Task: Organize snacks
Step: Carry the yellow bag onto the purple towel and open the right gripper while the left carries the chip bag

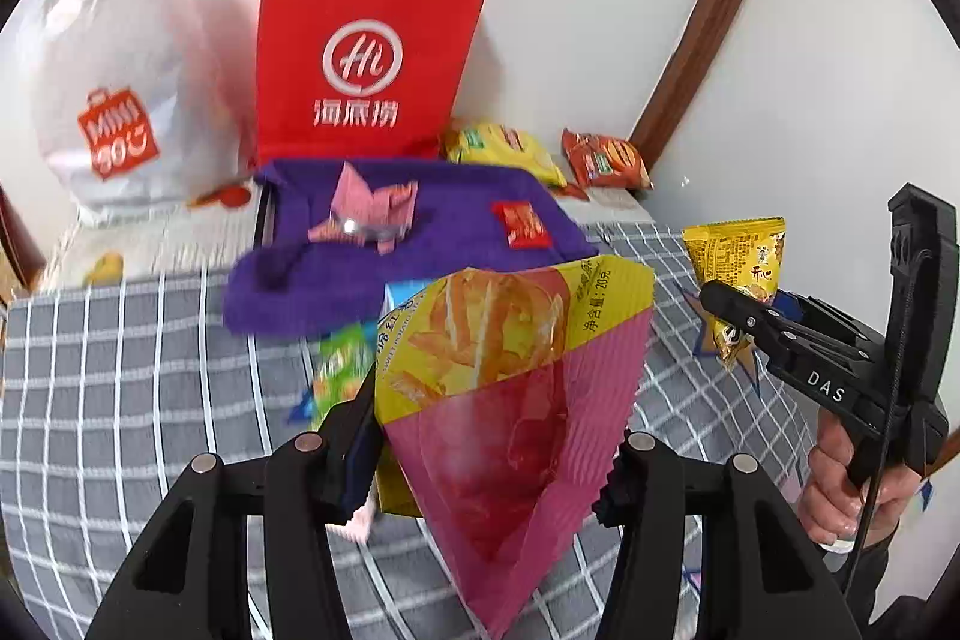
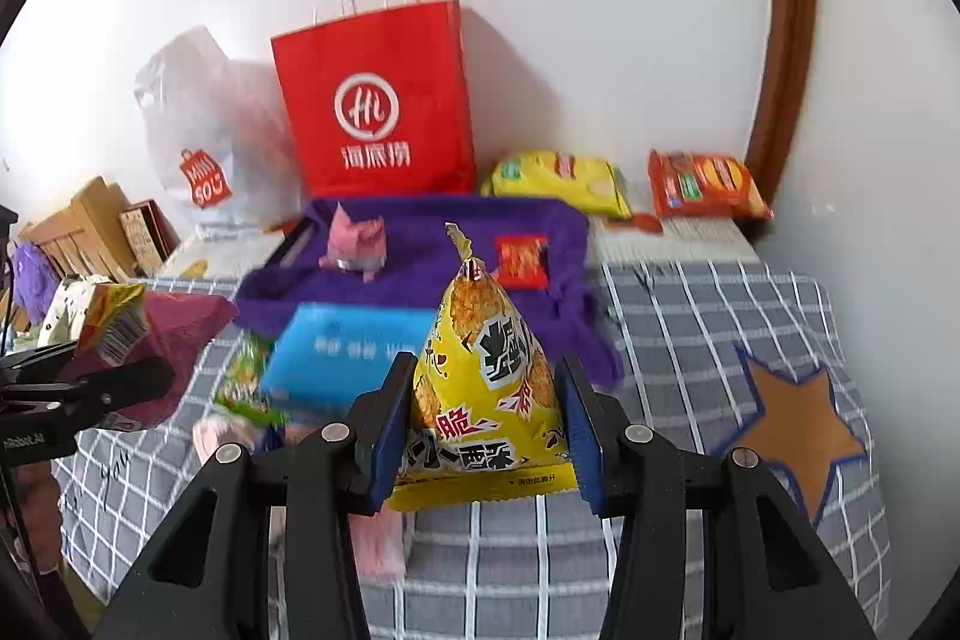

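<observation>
Nearest the left lens, the left gripper [image 1: 492,454] is clamped on a pink-and-yellow chip bag [image 1: 510,400], which fills the gap between the 2 jaws and stands tilted, its yellow top leaning up and away toward the back of the scene. The right gripper [image 2: 480,436] likewise pinches a yellow pyramid packet [image 2: 486,400] at its wide base, blue pads pressing both sides, the packet's point upright. Both bags hang clear above the grey checked cloth [image 2: 690,328].

Just beyond, on the cloth, lie a blue box [image 2: 342,352] and a green packet [image 2: 246,382], not yet picked up.

Farther on, straight ahead of both grippers, sits the purple tray [image 2: 432,274], already holding a pink packet [image 2: 357,244] and a small red packet [image 2: 522,261]. It looks like the drop spot, so the coming move is probably forward and then down. The tray's long axis runs left to right, with free space between and in front of the 2 packets. Neither hand seems clearly nearer, though the right packet lines up with the tray's right half.

At the wall stand a red paper bag [image 2: 378,112], a white plastic bag [image 2: 204,130], and 2 more snack bags, yellow [image 2: 558,178] and orange [image 2: 702,184].
</observation>
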Motion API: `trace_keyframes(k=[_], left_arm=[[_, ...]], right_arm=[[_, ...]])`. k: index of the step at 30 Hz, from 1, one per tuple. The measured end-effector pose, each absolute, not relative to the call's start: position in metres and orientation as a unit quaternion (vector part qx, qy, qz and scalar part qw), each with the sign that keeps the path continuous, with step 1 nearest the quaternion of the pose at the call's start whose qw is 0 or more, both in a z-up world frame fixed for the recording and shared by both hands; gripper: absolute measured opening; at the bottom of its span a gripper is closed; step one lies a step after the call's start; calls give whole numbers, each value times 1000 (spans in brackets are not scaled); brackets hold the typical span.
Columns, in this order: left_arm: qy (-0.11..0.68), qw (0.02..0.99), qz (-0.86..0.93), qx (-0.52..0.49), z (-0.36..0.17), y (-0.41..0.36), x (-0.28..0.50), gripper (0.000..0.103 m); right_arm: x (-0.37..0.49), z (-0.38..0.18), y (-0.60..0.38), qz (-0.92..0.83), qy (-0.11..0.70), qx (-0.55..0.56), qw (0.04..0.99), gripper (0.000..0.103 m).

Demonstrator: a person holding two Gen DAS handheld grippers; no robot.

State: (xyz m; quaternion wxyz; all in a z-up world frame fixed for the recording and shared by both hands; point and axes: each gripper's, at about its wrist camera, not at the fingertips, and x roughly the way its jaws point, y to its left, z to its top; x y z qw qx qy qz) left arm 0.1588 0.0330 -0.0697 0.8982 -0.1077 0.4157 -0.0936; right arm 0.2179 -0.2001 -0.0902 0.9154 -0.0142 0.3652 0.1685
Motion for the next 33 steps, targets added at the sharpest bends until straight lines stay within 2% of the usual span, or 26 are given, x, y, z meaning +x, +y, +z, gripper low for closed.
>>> trace_keyframes(k=[10, 20, 26, 33], left_arm=[[397, 906, -85, -118, -46, 48, 225, 52], [395, 899, -54, -180, -99, 86, 270, 52], [406, 893, -44, -187, -120, 96, 274, 52], [418, 887, -33, -193, -139, 100, 276, 52]], right_arm=[[282, -66, -182, 181, 349, -3, 919, 47], [349, -107, -164, 191, 373, 19, 908, 47], [367, -144, -163, 186, 384, 29, 904, 47], [371, -158, -170, 187, 376, 42, 907, 47]])
